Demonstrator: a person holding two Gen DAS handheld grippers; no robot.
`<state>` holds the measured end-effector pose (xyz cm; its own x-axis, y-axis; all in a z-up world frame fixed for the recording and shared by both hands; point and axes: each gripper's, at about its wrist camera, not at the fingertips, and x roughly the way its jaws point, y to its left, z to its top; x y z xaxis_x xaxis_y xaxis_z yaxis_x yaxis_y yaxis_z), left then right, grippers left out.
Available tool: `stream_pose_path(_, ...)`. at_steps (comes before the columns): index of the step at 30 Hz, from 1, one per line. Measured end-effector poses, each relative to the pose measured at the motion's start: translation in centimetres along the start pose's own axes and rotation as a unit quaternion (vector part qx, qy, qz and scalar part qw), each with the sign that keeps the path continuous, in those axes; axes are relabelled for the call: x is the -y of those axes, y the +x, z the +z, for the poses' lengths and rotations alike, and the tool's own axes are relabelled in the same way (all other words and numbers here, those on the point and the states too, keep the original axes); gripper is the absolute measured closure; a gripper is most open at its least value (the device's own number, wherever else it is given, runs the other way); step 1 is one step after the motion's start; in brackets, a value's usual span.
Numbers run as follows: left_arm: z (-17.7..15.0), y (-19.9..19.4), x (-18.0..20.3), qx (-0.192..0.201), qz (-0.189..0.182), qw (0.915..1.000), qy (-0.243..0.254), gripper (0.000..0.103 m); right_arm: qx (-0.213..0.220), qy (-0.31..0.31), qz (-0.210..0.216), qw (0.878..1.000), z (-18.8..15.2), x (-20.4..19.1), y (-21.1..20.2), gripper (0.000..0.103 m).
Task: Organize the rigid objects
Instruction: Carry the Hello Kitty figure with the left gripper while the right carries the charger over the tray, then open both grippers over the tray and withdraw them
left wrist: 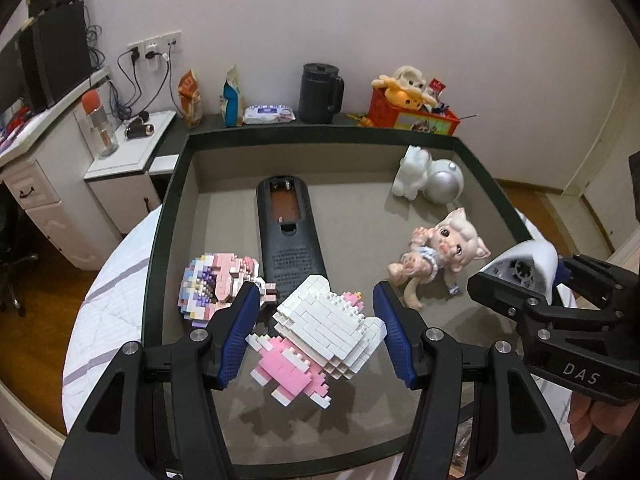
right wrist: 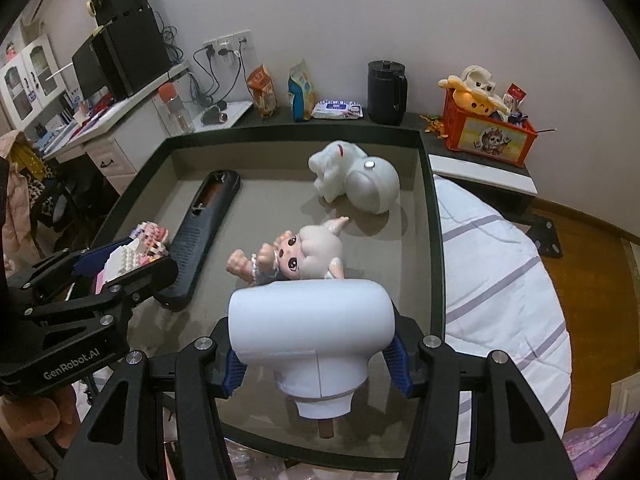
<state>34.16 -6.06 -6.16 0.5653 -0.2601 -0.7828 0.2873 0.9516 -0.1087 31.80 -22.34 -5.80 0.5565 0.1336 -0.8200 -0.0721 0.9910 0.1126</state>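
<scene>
Grippers both loaded over dark-rimmed grey tray (left wrist: pixel 168 216). Left gripper (left wrist: pixel 316 334) clamps white-and-pink brick-built cat figure (left wrist: pixel 320 332), blue pads against its sides. Right gripper (right wrist: pixel 316 354) clamps white rounded plastic hairdryer-shaped body (right wrist: pixel 308 320), just in front of pale big-eyed doll (right wrist: pixel 296 256) lying in tray.

White hair dryer (right wrist: pixel 308 320) between right tongs (right wrist: pixel 316 364), above tray (right wrist: pixel 434 240).

Black claws (left wrist: pixel 314 332), blue pads (left wrist: pixel 236 334), silver screws
</scene>
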Motion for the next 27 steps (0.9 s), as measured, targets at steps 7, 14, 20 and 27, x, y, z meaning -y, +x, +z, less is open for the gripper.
stream_pose_path(7,-0.6,0.0,0.1,-0.008,0.036,0.9993,0.007,0.013,0.002,-0.009,-0.023,1.000,-0.6,-0.2,0.2,0.031)
stream_pose_path(14,-1.6,-3.5,-0.9,0.023,0.044,0.9987,-0.012,0.000,0.016,-0.018,-0.014,1.000,-1.4,-0.7,-1.7,0.018)
stream_pose_path(20,-4.0,-8.3,-1.6,0.049,0.033,0.9978,-0.029,0.000,0.040,0.019,0.012,0.999,-3.1,-0.1,-5.0,0.013)
stream_pose_path(27,-8.5,-14.2,-2.3,0.077,0.031,0.9960,-0.034,0.000,0.066,0.042,0.046,0.996,-7.0,-0.6,-9.8,0.013)
